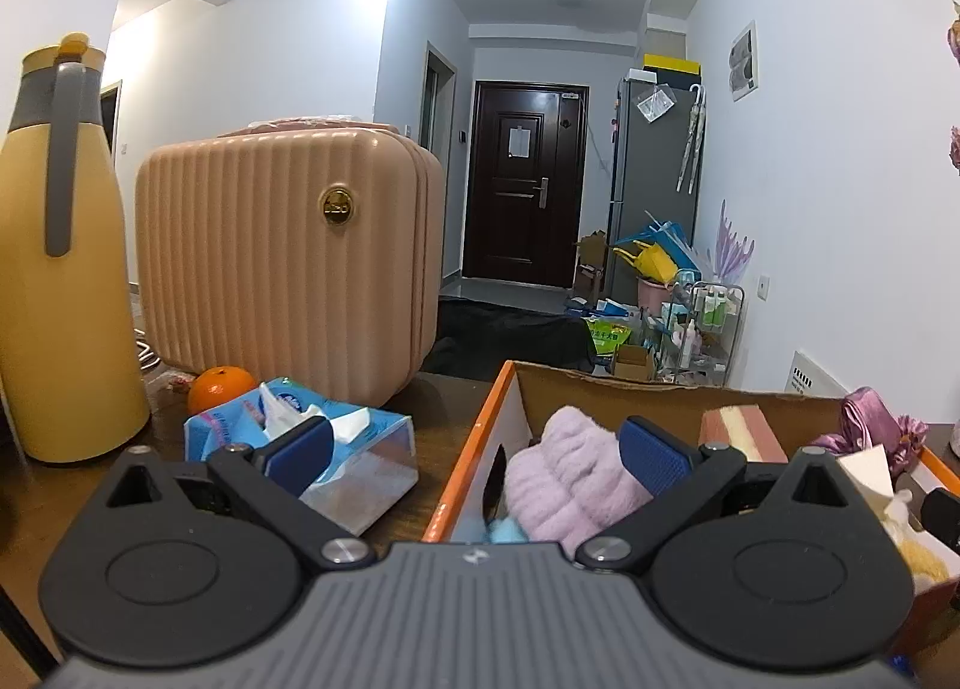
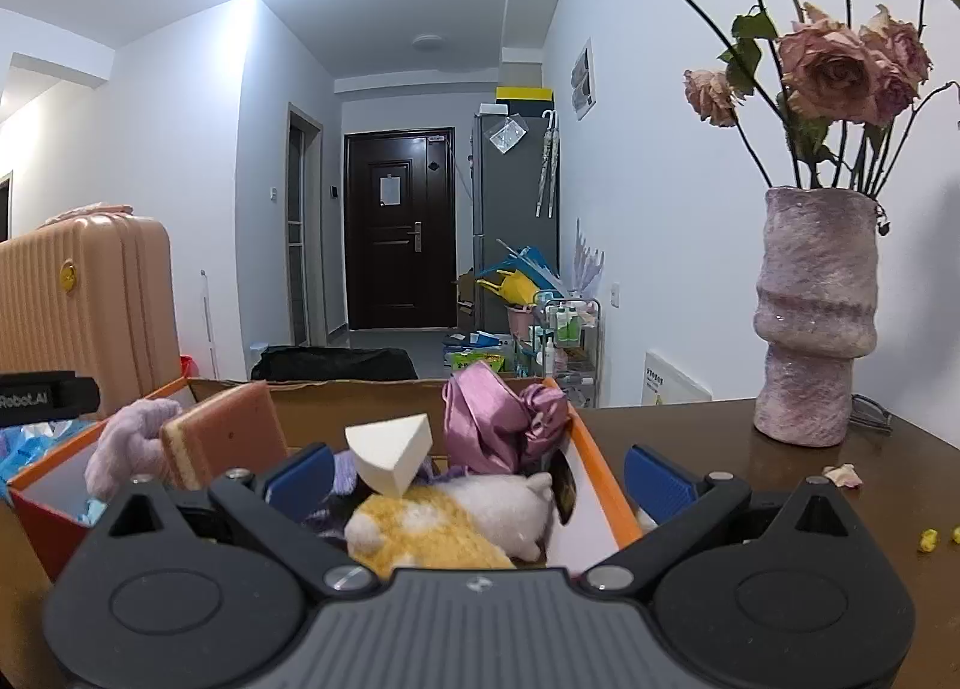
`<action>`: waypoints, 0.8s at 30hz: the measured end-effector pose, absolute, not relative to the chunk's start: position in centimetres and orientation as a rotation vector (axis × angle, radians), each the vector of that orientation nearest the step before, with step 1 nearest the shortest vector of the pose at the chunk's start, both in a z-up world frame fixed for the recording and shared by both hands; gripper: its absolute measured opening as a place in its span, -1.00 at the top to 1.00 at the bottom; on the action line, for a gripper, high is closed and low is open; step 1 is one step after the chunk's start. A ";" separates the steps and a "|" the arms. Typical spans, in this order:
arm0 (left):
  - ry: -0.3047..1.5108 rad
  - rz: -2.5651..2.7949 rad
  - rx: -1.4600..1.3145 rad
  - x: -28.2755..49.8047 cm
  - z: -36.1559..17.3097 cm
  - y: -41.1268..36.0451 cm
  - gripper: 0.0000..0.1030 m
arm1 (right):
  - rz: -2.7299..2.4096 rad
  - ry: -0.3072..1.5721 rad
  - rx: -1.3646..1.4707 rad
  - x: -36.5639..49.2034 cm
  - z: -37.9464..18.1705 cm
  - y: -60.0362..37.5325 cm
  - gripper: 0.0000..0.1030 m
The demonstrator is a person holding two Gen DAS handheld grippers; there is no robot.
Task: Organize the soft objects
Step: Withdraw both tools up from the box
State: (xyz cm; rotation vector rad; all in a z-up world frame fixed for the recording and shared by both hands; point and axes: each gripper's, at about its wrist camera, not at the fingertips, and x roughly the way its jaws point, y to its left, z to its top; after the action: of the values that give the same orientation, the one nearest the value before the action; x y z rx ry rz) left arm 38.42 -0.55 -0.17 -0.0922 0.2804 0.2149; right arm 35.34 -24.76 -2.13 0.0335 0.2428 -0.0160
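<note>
Brown tabletop (image 2: 750,485) carries the cardboard box (image 1: 600,389), which already holds the soft items; treat each as light, limp and compressible, so pinch a thick fold rather than an edge; your left gripper (image 1: 474,449) has its jaws spread wide over the lilac towel (image 1: 570,473), gripping nothing; your right gripper (image 2: 477,476) is likewise spread and empty above the yellow plush toy (image 2: 420,533); only the right view shows the white wedge sponge (image 2: 390,452), satin cloth (image 2: 486,419) and vase (image 2: 810,323); only the left view shows the tissue pack (image 1: 354,449), orange (image 1: 219,386) and flask (image 1: 54,269)
</note>
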 end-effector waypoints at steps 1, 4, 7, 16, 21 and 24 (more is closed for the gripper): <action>0.282 0.215 -0.092 38.1 -0.2 -0.5 -1.00 | -0.017 0.243 0.032 35.0 -2.1 -24.8 -1.00; 0.288 0.217 -0.089 37.2 -0.3 -0.4 -1.00 | -0.020 0.245 0.028 34.1 -2.1 -25.0 -1.00; 0.291 0.216 -0.084 36.2 -0.5 -0.2 -1.00 | -0.021 0.246 0.028 33.5 -2.1 -25.1 -1.00; 0.314 0.218 -0.072 33.4 -0.7 0.3 -1.00 | -0.022 0.248 0.029 31.4 -2.3 -25.6 -1.00; 0.327 0.217 -0.067 32.2 -0.7 0.5 -1.00 | -0.023 0.249 0.029 31.0 -2.3 -25.5 -1.00; 0.334 0.216 -0.062 31.3 -0.8 0.6 -1.00 | -0.022 0.251 0.028 30.1 -2.4 -25.6 -1.00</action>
State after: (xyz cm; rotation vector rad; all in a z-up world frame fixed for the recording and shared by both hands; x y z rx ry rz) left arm 31.29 0.60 -0.83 -0.0625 0.3336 0.2161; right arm 30.07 -25.64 -2.40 0.0282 0.2514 -0.0224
